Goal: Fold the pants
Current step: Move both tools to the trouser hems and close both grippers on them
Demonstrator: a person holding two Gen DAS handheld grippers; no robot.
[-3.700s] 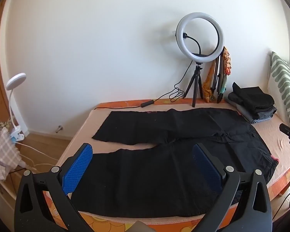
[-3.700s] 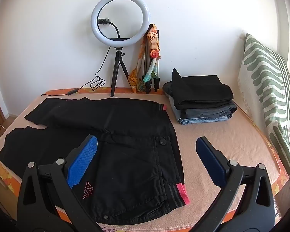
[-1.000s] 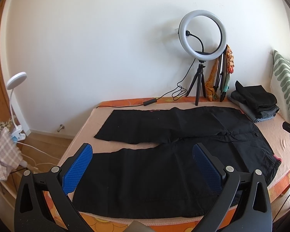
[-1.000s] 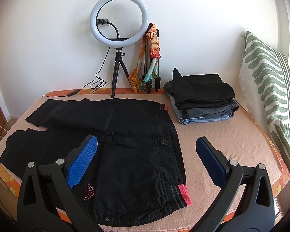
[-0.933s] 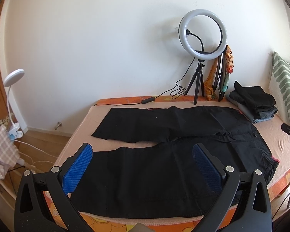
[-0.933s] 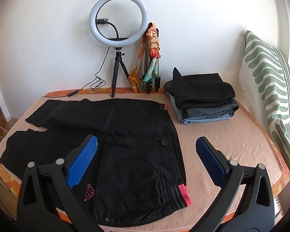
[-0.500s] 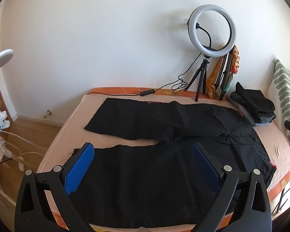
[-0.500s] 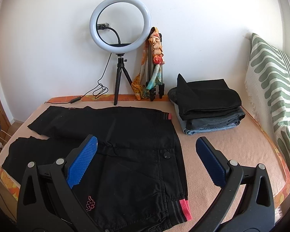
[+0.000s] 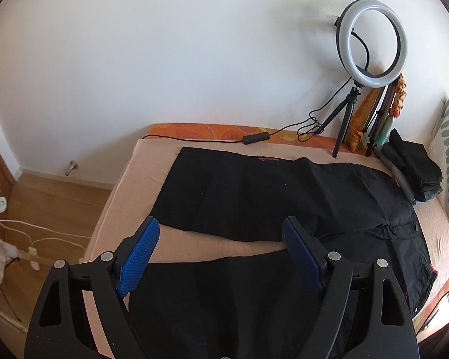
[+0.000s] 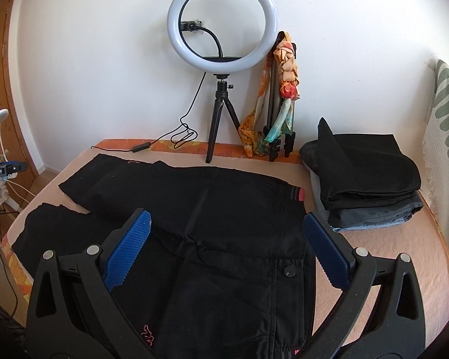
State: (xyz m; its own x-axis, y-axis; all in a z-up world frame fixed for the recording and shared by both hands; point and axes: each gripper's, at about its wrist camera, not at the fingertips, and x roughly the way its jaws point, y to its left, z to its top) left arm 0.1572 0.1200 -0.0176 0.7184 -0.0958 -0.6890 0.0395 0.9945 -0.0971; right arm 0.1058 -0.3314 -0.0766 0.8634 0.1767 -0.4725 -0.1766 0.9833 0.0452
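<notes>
Across the bed (image 9: 119, 191), black pants (image 9: 254, 197) lie flat; left gripper (image 9: 221, 257) narrowing, still apart, right gripper (image 10: 224, 245) spread wide, both above, empty.

I'm working in a home bedroom: a bed (image 9: 125, 179) against the white wall, a striped pillow (image 10: 446, 137) at three o'clock, wooden floor (image 9: 54, 203) at nine.

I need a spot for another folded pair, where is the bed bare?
Bare blanket lies in front of the folded stack, right of the pants. A narrow strip runs between the legs. The wall side is crowded by the ring light.
</notes>
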